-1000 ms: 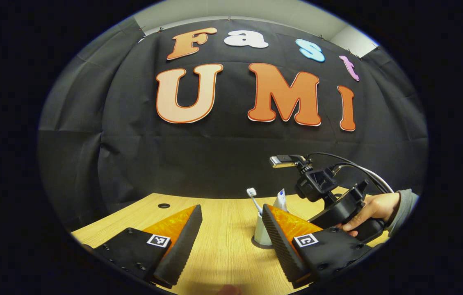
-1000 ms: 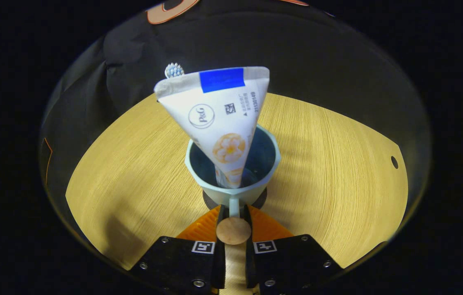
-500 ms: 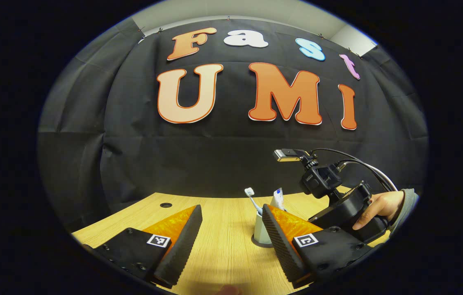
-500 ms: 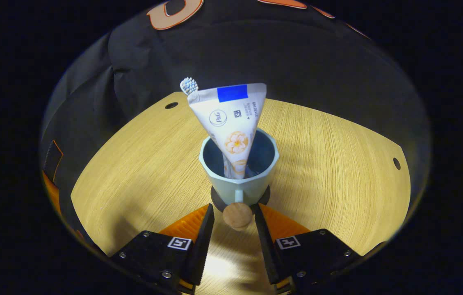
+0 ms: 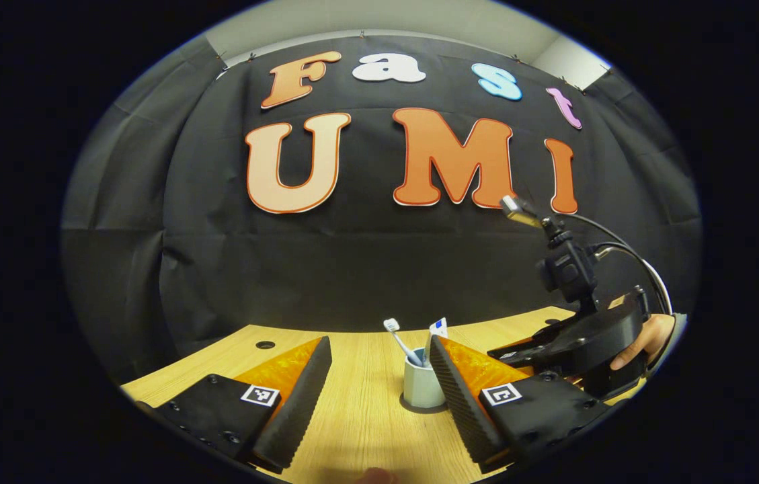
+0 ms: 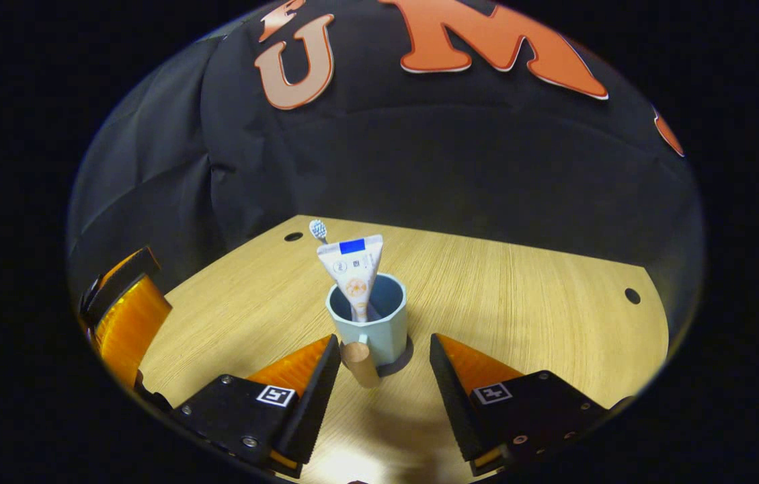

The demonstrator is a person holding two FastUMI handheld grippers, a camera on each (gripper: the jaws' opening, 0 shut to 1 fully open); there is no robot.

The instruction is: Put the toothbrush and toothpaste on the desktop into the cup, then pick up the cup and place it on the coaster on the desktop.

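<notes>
Right gripper view: cup (image 6: 371, 324) (seemingly on coaster (image 6: 401, 358)) beyond spread gripper (image 6: 384, 366).

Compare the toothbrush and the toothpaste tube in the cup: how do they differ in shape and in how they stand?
The toothbrush is a thin stick with a small bristle head; the toothpaste tube is a flat wedge, wide at its top. The toothbrush rises higher than the toothpaste tube. The toothbrush leans more; the tube stands nearly upright. Both stand in the cup, which sits on the coaster.

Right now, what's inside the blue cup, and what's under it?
Inside the cup stand the toothpaste and the toothbrush, tops poking out; their lower ends are hidden by the cup's wall. Under it sits a dark coaster; just its edge peeks out.
</notes>
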